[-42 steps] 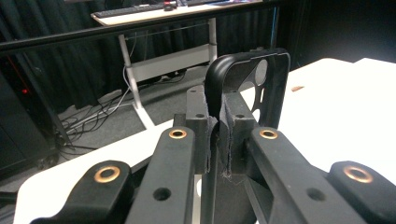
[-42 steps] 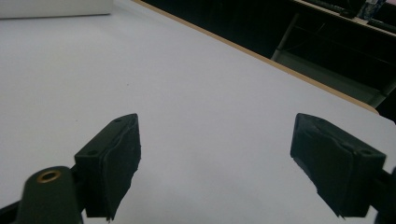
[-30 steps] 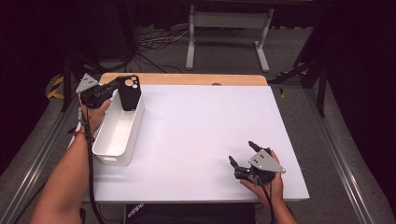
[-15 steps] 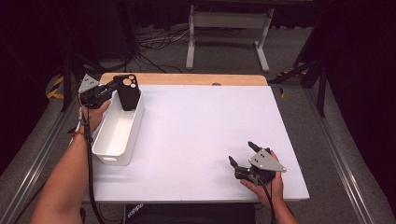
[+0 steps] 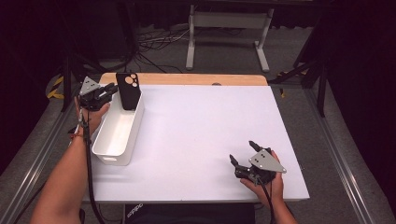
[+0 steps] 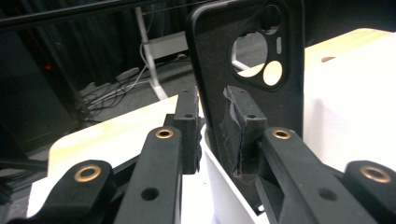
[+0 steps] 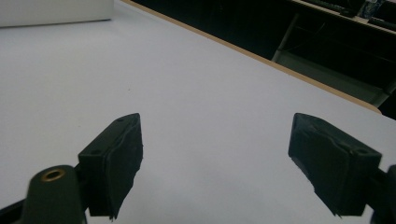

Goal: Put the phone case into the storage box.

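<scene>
White tabletop, a phone case going into a bin at its far left corner.

We saw the black phone case [image 5: 128, 91] standing upright at the far end of the white bin [image 5: 116, 135], leaning on the end wall. Our left gripper [image 5: 111, 88] sat at its edge, jaws narrow and just easing apart, a slim gap showing on one side in the left gripper view [image 6: 215, 135]. Our right gripper [image 5: 243, 156] rested near the front edge of the table [image 5: 210, 130], well apart from the bin, jaws spread wide on nothing.

A white table [image 5: 201, 140] with a wooden far edge fills mid-frame; behind it, at upper centre, stands a pale metal stand [image 5: 224, 35], with loose cables [image 5: 154, 39] on grey floor.
</scene>
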